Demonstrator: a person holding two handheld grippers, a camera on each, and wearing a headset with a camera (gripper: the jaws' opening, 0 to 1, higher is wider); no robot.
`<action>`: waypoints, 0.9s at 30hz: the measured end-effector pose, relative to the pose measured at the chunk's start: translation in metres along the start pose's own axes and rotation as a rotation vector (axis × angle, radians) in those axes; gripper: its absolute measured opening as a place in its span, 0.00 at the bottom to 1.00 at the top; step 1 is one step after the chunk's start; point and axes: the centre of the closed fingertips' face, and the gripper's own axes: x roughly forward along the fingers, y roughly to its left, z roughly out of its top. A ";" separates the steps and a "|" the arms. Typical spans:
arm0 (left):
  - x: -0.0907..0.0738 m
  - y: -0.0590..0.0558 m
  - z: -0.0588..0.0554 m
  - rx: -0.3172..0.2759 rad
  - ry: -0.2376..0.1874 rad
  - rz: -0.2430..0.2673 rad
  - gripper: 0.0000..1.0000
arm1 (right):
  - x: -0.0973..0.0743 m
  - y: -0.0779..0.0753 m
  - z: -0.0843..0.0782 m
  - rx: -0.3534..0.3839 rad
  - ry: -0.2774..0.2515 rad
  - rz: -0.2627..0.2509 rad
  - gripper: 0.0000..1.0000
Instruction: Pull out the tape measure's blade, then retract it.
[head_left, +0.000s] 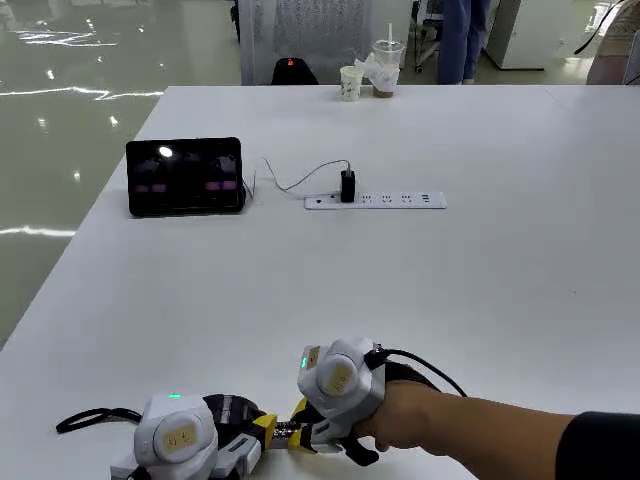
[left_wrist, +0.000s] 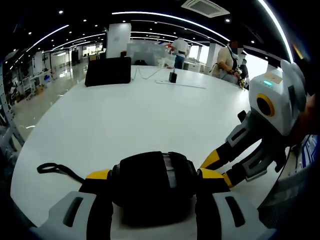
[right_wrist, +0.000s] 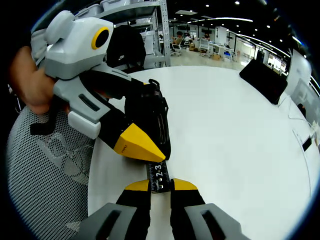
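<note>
Tablet (head_left: 185, 176) lies left of power strip (head_left: 375, 200), beyond the tape measure (left_wrist: 152, 182).

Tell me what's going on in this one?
A person at a white table is working a tape measure with two hand-held tools. The left claw is shut around the black case, and the right claw pinches the end of the blade. Only a short stretch of blade, with the first few numbers showing, is out of the case. The strap trails on the table.
</note>
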 end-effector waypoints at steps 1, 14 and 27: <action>0.000 0.000 0.000 -0.002 0.000 0.000 0.62 | 0.000 0.000 0.001 -0.003 -0.002 -0.001 0.11; 0.000 0.001 0.001 -0.018 -0.002 -0.005 0.62 | 0.006 0.001 0.008 0.006 -0.024 0.006 0.11; 0.000 0.000 0.001 -0.020 -0.002 -0.006 0.62 | 0.010 0.003 0.014 0.012 -0.037 0.011 0.11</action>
